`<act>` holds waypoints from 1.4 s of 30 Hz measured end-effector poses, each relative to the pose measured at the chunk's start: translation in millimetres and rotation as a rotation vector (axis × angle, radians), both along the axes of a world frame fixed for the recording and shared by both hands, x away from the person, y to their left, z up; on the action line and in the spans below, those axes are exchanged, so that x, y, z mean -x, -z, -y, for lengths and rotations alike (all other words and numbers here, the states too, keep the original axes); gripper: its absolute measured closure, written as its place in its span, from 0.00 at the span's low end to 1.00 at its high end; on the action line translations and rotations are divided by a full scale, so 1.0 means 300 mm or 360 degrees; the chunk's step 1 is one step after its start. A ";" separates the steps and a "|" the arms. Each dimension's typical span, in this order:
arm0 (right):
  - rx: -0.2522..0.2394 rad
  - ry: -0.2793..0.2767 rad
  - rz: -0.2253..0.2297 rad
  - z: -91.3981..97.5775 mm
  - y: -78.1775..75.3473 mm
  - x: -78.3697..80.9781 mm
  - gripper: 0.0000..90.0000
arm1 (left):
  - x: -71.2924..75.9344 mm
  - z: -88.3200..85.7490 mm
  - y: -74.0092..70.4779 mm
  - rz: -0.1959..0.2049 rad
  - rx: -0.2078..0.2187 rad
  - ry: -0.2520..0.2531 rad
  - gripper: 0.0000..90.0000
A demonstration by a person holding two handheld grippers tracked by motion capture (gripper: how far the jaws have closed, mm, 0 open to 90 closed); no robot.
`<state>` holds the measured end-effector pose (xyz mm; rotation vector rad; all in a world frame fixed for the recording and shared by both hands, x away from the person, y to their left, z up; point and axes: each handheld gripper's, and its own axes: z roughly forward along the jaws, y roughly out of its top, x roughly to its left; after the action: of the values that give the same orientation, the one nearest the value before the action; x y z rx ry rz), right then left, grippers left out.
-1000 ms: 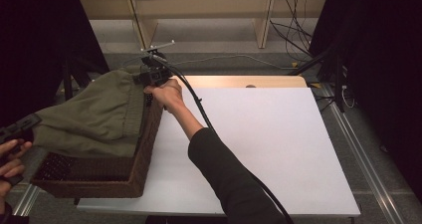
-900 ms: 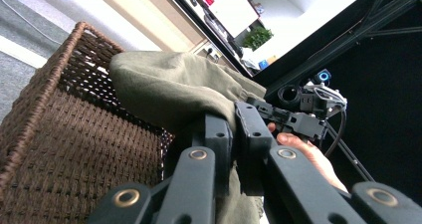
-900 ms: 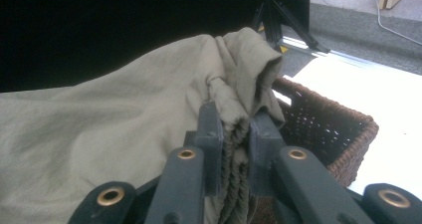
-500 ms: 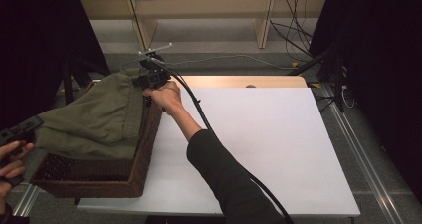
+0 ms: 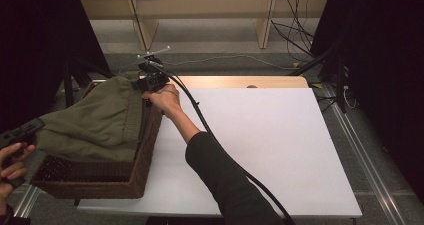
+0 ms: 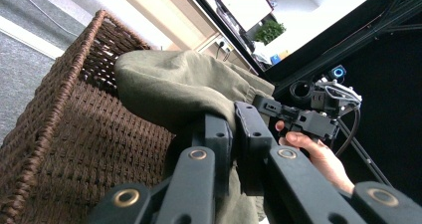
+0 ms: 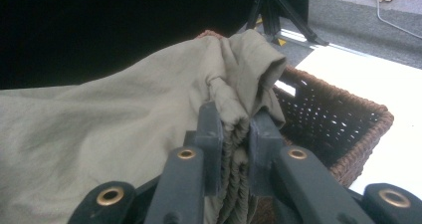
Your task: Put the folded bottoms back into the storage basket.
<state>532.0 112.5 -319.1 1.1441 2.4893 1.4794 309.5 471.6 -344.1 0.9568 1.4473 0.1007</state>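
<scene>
- High view: an olive cloth (image 5: 100, 120) lies stretched over a brown wicker basket (image 5: 125, 182) at the 9 o'clock side of the white counter (image 5: 280, 150). The right tool (image 5: 145, 82) is at the basket's 1 o'clock corner and the left tool (image 5: 20, 132) at the cloth's 8 o'clock end; its jaws cannot be made out from here.
- Left gripper view: the left tool (image 6: 233, 134) has its jaws pinched narrow on a fold of the cloth (image 6: 179, 84), above the woven inner wall of the basket (image 6: 74, 124). Toward 3 o'clock, a hand (image 6: 318, 157) holds the right tool (image 6: 308, 117).
- Right gripper view: the right tool (image 7: 234, 134) is clamped on a bunched, ribbed hem of the cloth (image 7: 124, 114), detail lost from above. The basket's rim (image 7: 368, 114) sits at 3 o'clock, with the counter (image 7: 398, 79) beyond.
</scene>
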 end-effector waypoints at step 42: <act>-0.0086 -0.0022 0.0038 0.061 -0.065 0.009 0.39 | -0.062 0.128 -0.033 -0.0330 -0.0502 0.0010 0.22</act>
<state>529.4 94.1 -299.8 1.1124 2.4609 1.5638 328.2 433.1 -334.3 1.2580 1.6495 0.2361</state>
